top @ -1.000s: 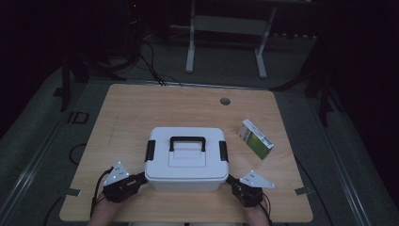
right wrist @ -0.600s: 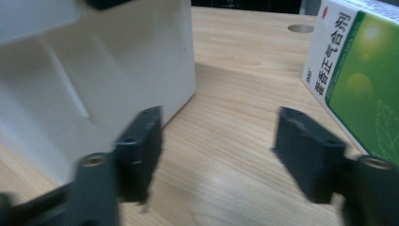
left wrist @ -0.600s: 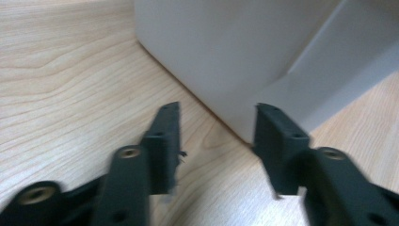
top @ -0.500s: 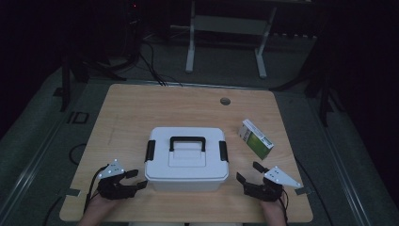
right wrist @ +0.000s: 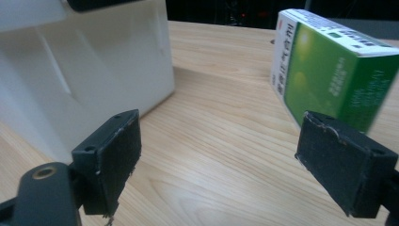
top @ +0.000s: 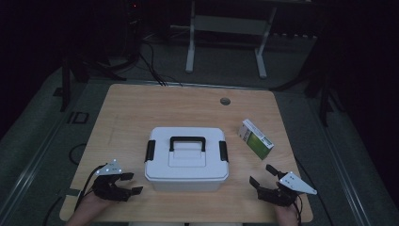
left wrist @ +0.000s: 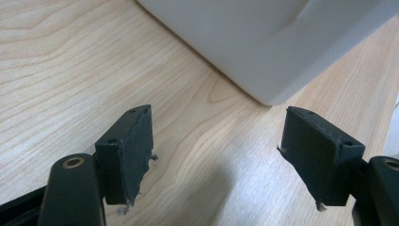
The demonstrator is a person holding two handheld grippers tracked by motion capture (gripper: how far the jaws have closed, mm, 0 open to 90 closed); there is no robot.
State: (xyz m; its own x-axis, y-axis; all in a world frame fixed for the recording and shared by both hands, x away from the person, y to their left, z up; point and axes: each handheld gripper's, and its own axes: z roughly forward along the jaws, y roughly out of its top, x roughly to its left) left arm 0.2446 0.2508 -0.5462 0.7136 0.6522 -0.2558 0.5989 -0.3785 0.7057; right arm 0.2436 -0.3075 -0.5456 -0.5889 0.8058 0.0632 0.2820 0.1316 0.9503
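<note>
Both jaw pairs have just been opening, empty: left hand-held gripper (top: pixel 123 184) and right hand-held gripper (top: pixel 264 178) seemingly flank the white box (top: pixel 186 160).

Black left gripper (top: pixel 131 183), right gripper (top: pixel 261 176) — grey triangular plates, worn pads, trailing cables.

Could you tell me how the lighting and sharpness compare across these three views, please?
High view: dim, the room nearly black, only the table lit, the white box the brightest thing. Left gripper view: bright and even, wood grain crisp, the box slightly soft. Right gripper view: well lit, but the green carton is smeared with blur at its right edge.
</note>
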